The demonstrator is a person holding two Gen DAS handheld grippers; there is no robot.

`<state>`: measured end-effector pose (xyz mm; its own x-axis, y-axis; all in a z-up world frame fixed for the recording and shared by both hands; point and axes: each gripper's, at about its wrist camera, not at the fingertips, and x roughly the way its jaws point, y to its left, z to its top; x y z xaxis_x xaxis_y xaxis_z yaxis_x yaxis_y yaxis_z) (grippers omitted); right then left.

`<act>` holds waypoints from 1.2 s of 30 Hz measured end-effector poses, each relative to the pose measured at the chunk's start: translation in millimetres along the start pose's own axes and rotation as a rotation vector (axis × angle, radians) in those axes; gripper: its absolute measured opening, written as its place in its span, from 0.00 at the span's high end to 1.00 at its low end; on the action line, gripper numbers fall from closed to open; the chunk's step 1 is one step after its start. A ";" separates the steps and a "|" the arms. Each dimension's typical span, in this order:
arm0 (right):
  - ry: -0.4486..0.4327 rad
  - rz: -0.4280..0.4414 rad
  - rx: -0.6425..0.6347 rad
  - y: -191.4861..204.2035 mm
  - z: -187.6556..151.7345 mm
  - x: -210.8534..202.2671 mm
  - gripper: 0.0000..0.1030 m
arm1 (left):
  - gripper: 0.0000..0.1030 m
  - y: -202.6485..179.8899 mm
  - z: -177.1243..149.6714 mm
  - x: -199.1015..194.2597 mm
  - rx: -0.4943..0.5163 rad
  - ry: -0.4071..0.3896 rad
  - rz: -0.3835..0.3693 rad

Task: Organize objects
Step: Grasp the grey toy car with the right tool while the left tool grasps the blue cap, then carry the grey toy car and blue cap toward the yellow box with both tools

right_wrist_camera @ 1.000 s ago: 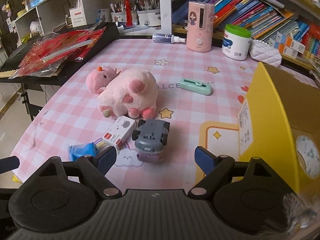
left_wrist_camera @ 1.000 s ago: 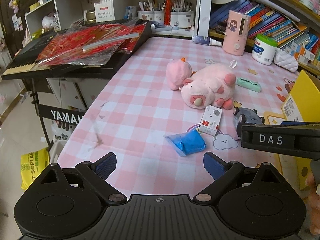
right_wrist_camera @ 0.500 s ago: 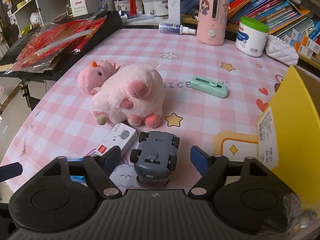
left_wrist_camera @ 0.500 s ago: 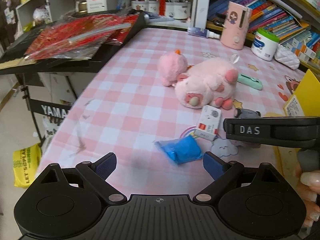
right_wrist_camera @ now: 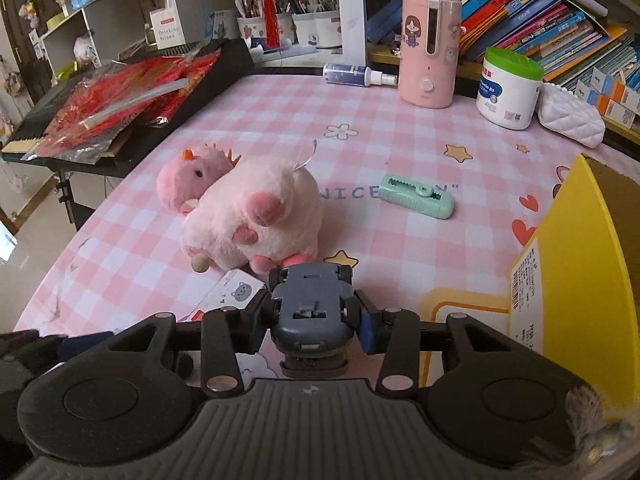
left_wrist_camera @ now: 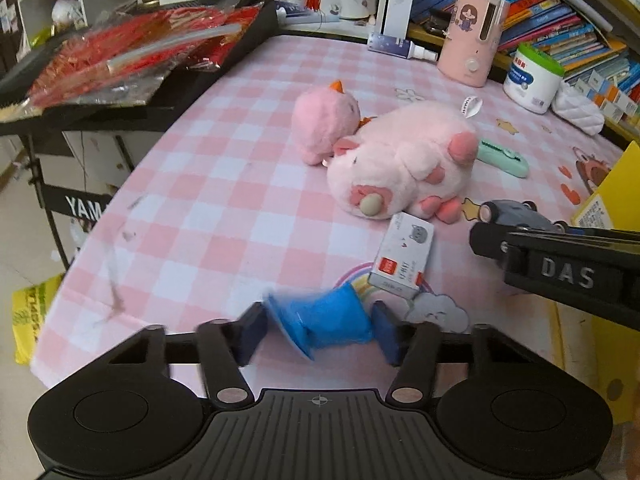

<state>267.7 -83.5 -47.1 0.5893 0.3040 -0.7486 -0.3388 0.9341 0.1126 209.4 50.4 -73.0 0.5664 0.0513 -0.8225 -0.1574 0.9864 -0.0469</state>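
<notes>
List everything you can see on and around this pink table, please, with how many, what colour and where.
plush toys: two, pink, lying together mid-table
toy car: one, grey, near edge, between the right fingers
soft packet: one, blue, near edge, between the left fingers
small box: one, white with red, beside the packet
clip-like gadget: one, mint green, right of the plush toys
cardboard box: one, yellow, right edge
humidifier: one, pink, far edge
tub: one, white with green lid, beside the humidifier
spray bottle: one, dark blue, lying at the far edge
left gripper: black, closing on the packet
right gripper: black, shut on the car
</notes>
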 end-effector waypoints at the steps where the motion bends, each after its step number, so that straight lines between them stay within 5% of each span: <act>1: 0.001 0.005 0.005 -0.6 -0.3 -0.7 0.60 | 0.63 0.4 0.1 -0.3 0.002 -0.002 0.005; 19: -0.022 -0.037 0.033 15.5 -19.6 -32.5 0.60 | 0.64 18.9 -11.1 -49.2 0.031 -0.122 -0.052; 36: -0.047 -0.134 0.054 59.4 -82.3 -94.9 0.60 | 0.64 40.7 -71.0 -103.5 0.110 -0.161 -0.112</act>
<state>131.2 -72.3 -23.1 0.6609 0.1830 -0.7278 -0.2152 0.9753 0.0499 86.9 74.2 -30.1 0.6986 -0.0435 -0.7142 -0.0024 0.9980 -0.0632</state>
